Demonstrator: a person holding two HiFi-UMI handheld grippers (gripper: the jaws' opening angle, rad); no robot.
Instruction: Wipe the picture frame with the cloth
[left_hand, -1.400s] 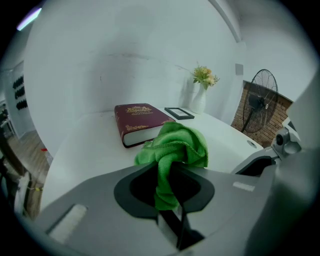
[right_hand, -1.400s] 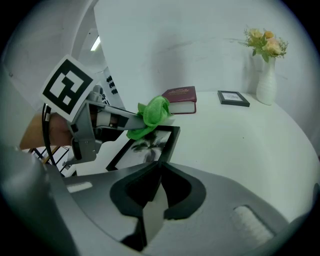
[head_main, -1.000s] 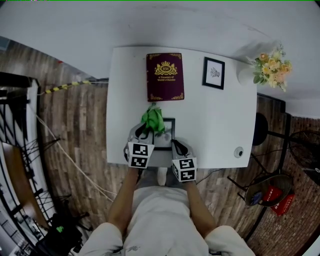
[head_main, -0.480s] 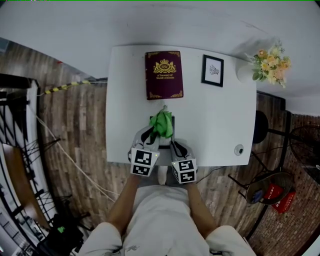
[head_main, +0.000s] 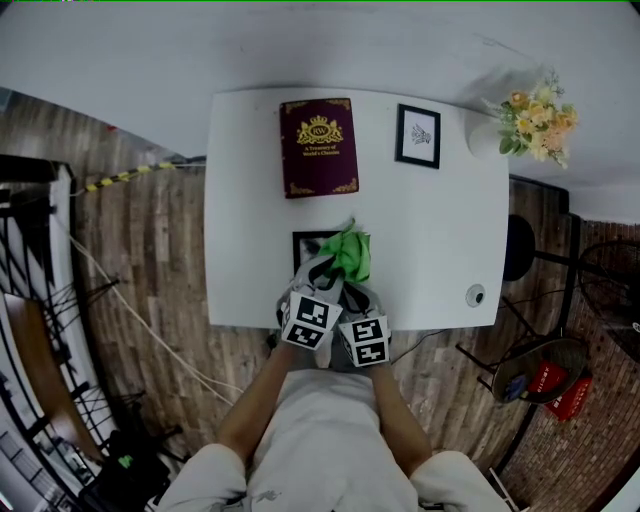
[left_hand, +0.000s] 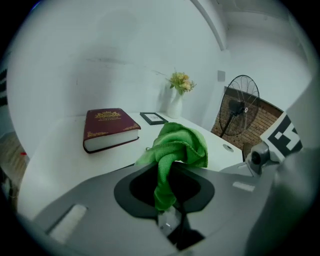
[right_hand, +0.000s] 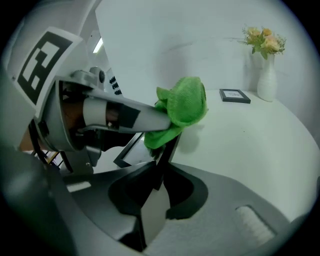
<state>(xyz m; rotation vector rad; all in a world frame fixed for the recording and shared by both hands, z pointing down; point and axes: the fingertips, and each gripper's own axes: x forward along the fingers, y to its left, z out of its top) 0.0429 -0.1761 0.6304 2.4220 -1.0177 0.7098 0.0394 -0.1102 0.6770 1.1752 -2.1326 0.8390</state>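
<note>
A black picture frame (head_main: 307, 243) lies near the table's front edge, its right part hidden under a green cloth (head_main: 350, 255). My left gripper (head_main: 335, 272) is shut on the cloth (left_hand: 176, 149), which bunches out past its jaws and presses on the frame. In the right gripper view the frame (right_hand: 131, 150) runs edge-on into my right gripper (right_hand: 159, 172), which is shut on its near edge. The left gripper's fingers (right_hand: 125, 116) and the cloth (right_hand: 184, 106) sit just above that edge. Both marker cubes are side by side, almost touching.
On the white table (head_main: 440, 240) lie a maroon book (head_main: 318, 147) and a second small black frame (head_main: 418, 136) at the back. A white vase of flowers (head_main: 530, 128) stands at the back right corner. A small round fitting (head_main: 476, 295) sits front right. A fan (left_hand: 240, 107) stands beyond the table.
My left gripper has carried the green cloth to the right across the frame, from its left side to its right side. The right gripper has stayed on the frame's near edge.
</note>
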